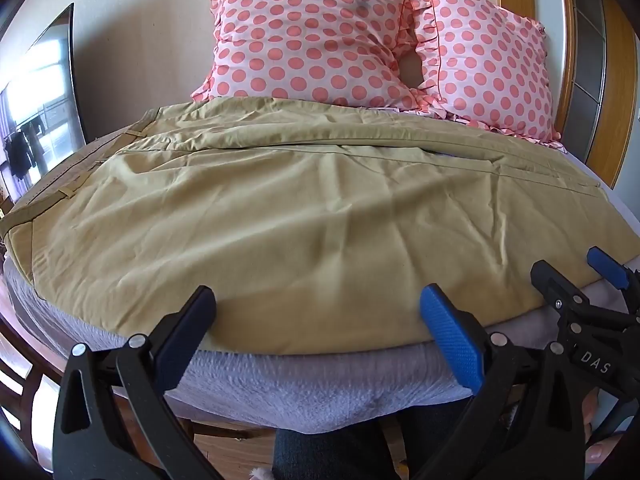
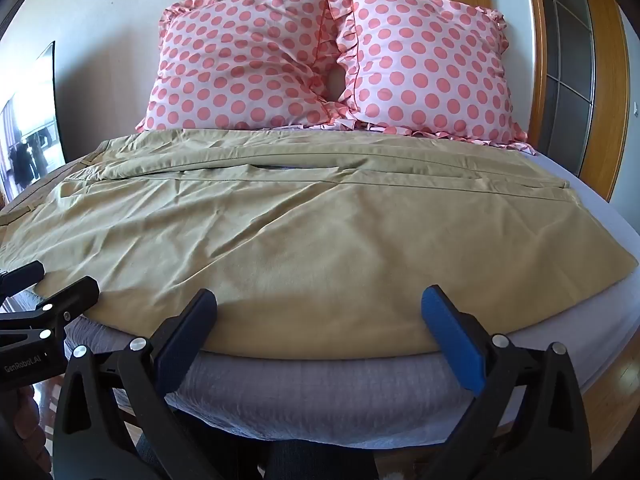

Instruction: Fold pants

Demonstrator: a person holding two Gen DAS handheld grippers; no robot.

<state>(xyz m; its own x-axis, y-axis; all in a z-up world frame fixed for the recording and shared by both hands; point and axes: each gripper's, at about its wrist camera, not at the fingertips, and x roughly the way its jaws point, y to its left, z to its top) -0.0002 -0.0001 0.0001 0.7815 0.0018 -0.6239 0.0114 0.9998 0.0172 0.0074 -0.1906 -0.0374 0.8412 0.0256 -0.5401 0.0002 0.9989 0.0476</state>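
Khaki pants lie spread flat across the bed, waistband with belt loops at the left, legs running right; they also show in the right wrist view. My left gripper is open and empty, hovering at the near edge of the pants. My right gripper is open and empty at the same near edge, further right. The right gripper shows in the left wrist view, and the left gripper in the right wrist view.
The bed has a grey-lavender sheet. Two pink polka-dot pillows lean on the wall behind. A dark screen stands at the left, a wooden door frame at the right.
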